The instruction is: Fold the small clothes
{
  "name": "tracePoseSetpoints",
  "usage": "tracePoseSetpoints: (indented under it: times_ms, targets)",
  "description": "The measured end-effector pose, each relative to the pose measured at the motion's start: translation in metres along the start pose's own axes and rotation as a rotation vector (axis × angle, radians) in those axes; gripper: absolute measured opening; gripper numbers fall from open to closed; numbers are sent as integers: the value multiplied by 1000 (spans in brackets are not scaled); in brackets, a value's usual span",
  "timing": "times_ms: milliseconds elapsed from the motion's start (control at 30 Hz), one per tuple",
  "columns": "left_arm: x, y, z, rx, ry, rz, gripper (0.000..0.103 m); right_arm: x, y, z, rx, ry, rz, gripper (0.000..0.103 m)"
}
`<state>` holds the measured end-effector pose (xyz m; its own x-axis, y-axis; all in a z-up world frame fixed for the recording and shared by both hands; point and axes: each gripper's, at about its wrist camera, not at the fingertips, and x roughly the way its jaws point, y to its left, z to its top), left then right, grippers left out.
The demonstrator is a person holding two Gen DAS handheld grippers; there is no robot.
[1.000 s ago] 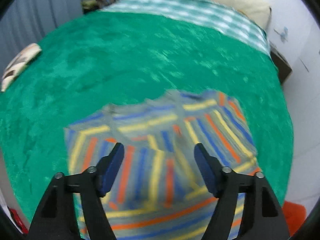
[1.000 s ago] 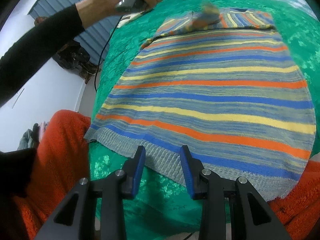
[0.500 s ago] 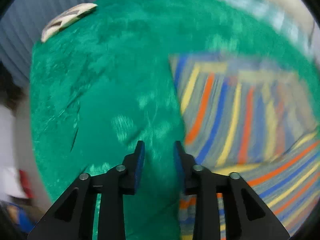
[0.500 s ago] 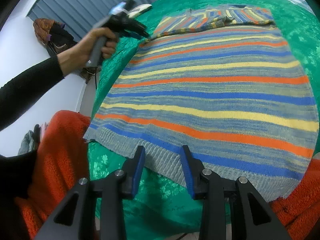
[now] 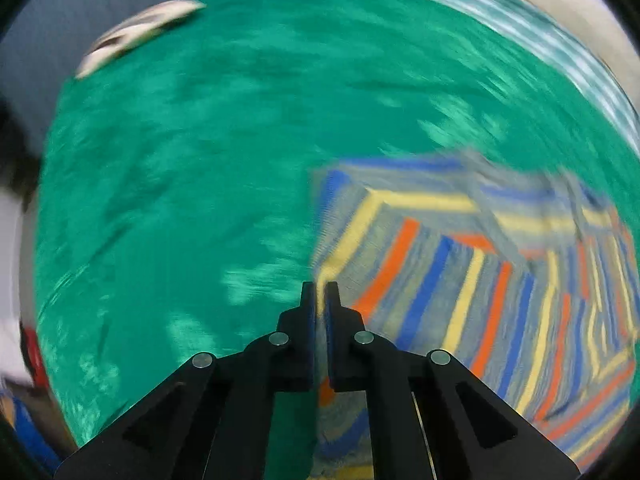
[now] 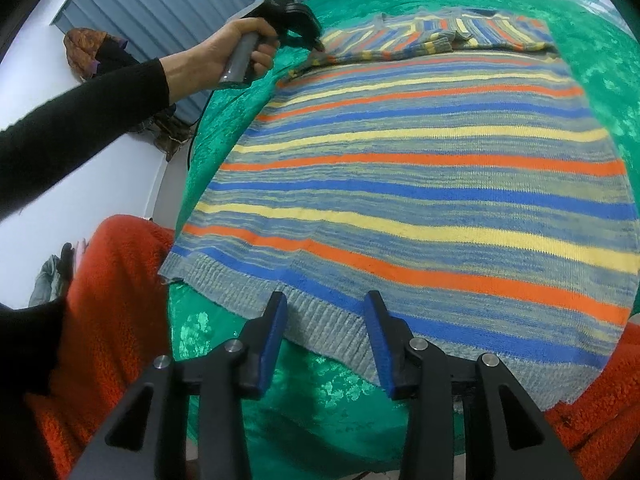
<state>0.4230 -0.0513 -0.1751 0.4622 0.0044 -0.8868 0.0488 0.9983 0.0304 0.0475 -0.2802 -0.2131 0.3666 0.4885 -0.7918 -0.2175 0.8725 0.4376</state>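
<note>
A striped sweater point(image 6: 420, 184) in grey, blue, yellow and orange lies flat on a green blanket point(image 6: 344, 392), sleeves folded across its far end. My right gripper point(image 6: 326, 312) is open, hovering over the ribbed hem at the near edge. My left gripper point(image 5: 320, 292) is shut at the sweater's left shoulder edge point(image 5: 332, 256); fabric shows between its fingers lower down. In the right wrist view the left gripper point(image 6: 316, 46) sits at the sweater's far left corner. The left wrist view is motion-blurred.
The green blanket point(image 5: 192, 184) covers a bed, with a checked sheet point(image 5: 520, 40) and pillow beyond. A small patterned item point(image 5: 132, 36) lies at the far left. The person's orange-clad legs point(image 6: 108, 304) flank the near edge. A grey shutter wall point(image 6: 168, 4) stands left.
My left gripper has closed from wide open to shut and moved to the sweater's left shoulder edge. My right gripper has stayed in place over the hem.
</note>
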Motion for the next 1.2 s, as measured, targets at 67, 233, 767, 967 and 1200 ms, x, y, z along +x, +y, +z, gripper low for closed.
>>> tracePoseSetpoints:
  times_ms: [67, 233, 767, 967, 1200]
  targets:
    - [9, 24, -1, -59, 29, 32, 1, 0, -1, 0, -1, 1, 3, 41]
    - [-6, 53, -11, -85, 18, 21, 8, -4, -2, 1, -4, 1, -2, 41]
    - [-21, -38, -102, 309, -170, -146, 16, 1, -136, 266, 387, -177, 48, 44]
    - [-23, -28, -109, 282, -206, -177, 16, 73, -191, 283, 528, -64, -1, 43]
    - [-22, -27, -96, 257, -209, -191, 21, 90, -170, 302, 410, -44, 25, 3]
